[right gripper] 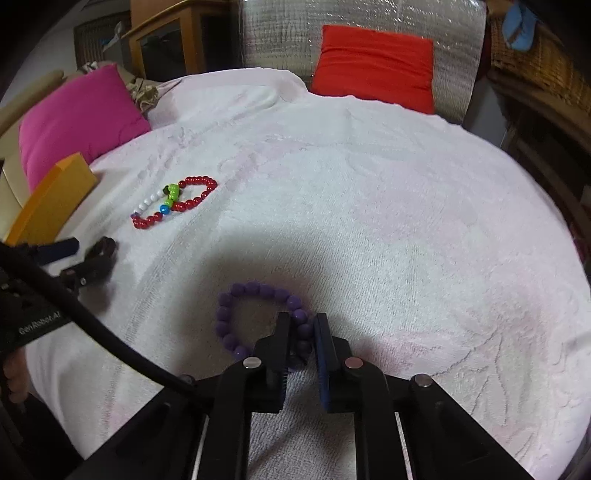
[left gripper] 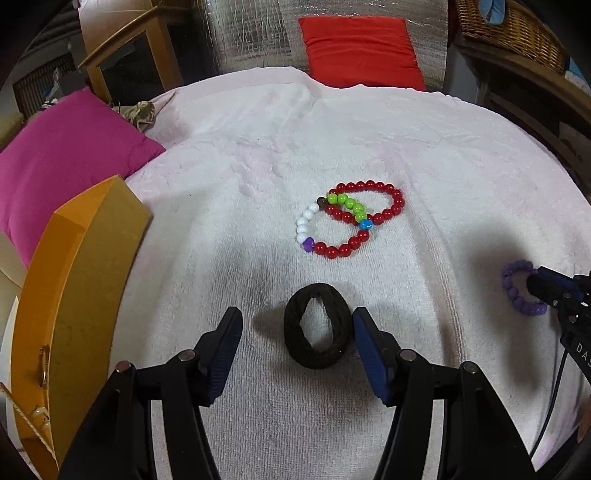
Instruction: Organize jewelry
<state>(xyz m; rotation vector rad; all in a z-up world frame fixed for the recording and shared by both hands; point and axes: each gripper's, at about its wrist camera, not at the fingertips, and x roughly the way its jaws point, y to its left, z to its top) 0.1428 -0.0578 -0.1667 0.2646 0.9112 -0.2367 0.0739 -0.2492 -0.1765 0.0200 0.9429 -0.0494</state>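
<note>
A black fabric hair tie [left gripper: 317, 358] lies on the white towel [left gripper: 258, 166] between the fingers of my left gripper [left gripper: 295, 314], which is open; the right pad is at the tie's edge, the left pad stands clear of it. Farther out, a red bead bracelet [left gripper: 397, 201] overlaps a mixed bracelet of red, white and green beads [left gripper: 340, 251]. My right gripper [right gripper: 302, 319] is shut on the right side of a purple bead bracelet [right gripper: 225, 317], which rests on the towel. In the left wrist view that purple bracelet [left gripper: 511, 284] sits at the far right.
A yellow wooden box [left gripper: 74, 277] with its lid up stands at the towel's left edge. A pink cushion [left gripper: 62, 158] lies behind it and a red cushion [left gripper: 360, 48] at the back. A wicker basket [left gripper: 517, 29] is at the upper right.
</note>
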